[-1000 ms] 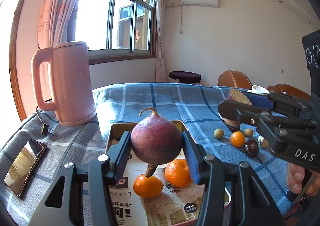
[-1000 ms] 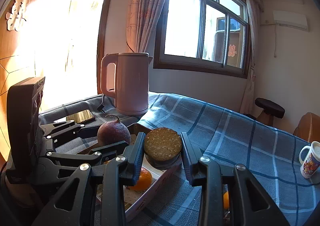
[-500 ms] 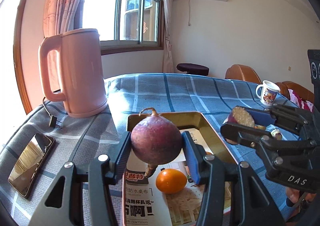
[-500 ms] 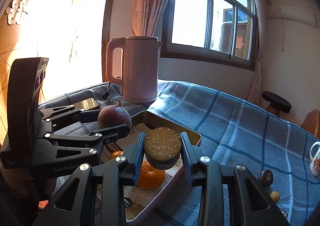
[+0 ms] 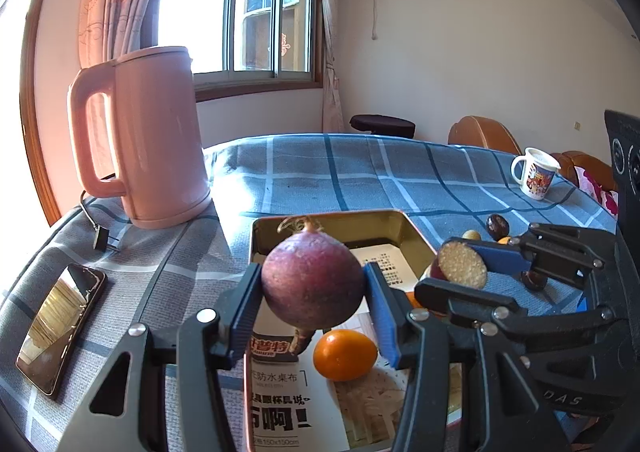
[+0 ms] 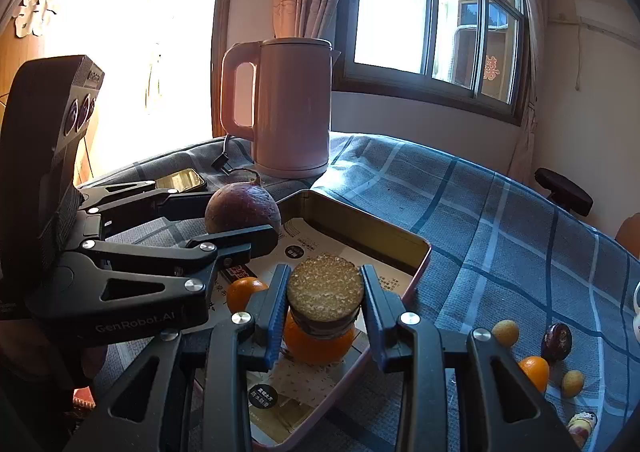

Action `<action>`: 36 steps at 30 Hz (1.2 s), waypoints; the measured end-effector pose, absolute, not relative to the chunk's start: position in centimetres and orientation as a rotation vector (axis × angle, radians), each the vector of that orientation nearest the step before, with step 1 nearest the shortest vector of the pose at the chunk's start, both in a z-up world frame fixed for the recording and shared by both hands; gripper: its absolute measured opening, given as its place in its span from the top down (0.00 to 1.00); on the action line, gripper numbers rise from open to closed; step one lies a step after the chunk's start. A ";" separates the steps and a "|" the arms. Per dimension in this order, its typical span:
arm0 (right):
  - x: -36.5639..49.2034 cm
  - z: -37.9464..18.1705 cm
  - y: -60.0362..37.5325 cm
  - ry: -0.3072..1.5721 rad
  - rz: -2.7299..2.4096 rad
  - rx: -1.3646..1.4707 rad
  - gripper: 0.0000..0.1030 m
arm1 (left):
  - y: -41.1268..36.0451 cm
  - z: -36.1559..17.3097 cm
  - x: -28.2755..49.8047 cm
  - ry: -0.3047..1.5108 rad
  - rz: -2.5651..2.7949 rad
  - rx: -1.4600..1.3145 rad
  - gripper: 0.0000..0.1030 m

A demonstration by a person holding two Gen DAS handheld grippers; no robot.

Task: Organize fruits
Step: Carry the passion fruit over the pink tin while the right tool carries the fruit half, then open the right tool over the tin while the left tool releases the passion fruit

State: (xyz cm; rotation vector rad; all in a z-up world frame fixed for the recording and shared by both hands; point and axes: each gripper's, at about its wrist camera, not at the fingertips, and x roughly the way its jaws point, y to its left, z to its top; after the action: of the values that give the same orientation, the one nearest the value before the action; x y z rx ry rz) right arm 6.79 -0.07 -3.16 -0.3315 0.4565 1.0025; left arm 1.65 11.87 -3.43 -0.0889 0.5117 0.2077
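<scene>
My left gripper (image 5: 312, 304) is shut on a round purple fruit (image 5: 312, 284) with a curled stem, held above the gold metal tray (image 5: 332, 220). My right gripper (image 6: 325, 304) is shut on a cut purple fruit (image 6: 325, 290) whose grainy tan face points at the camera; it hangs over the tray (image 6: 416, 248), just above an orange (image 6: 318, 344). In the left wrist view the right gripper (image 5: 456, 278) comes in from the right over the tray's edge. A small orange fruit (image 5: 345, 354) lies on printed paper in the tray, and another (image 6: 244, 292) shows in the right wrist view.
A pink kettle (image 5: 144, 136) stands at the back left on the blue checked cloth, with a phone (image 5: 60, 324) beside it. Loose small fruits (image 6: 534, 370) lie on the cloth right of the tray. A mug (image 5: 536, 172) stands far right.
Both grippers have come closer over the tray with their fruits held. The right gripper has sunk toward the tray, and its cut fruit now sits just above an orange.
</scene>
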 end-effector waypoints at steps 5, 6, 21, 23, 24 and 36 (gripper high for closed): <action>6.8 -3.8 0.3 0.477 1.005 -0.349 0.65 | 12.0 -3.8 2.1 0.546 0.194 -0.090 0.49; 6.8 -3.9 0.4 0.483 1.005 -0.354 0.65 | 12.0 -3.8 2.2 0.553 0.191 -0.090 0.49; 7.0 -4.5 0.9 0.528 1.025 -0.372 0.64 | 12.2 -4.7 2.6 0.613 0.185 -0.091 0.49; 7.1 -4.7 1.1 0.539 1.028 -0.377 0.63 | 12.2 -4.7 2.5 0.611 0.197 -0.089 0.49; 7.1 -4.7 1.1 0.545 1.028 -0.380 0.61 | 12.3 -4.7 2.4 0.610 0.203 -0.090 0.49; 6.7 -3.3 -2.9 0.458 0.960 -0.331 0.41 | 10.7 -1.3 0.2 0.432 0.198 -0.111 0.14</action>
State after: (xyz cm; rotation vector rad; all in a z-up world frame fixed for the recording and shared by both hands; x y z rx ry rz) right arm 6.73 -2.92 -3.25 -0.3309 0.4577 0.9600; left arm 0.17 10.66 -1.29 -0.1112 0.4324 0.1980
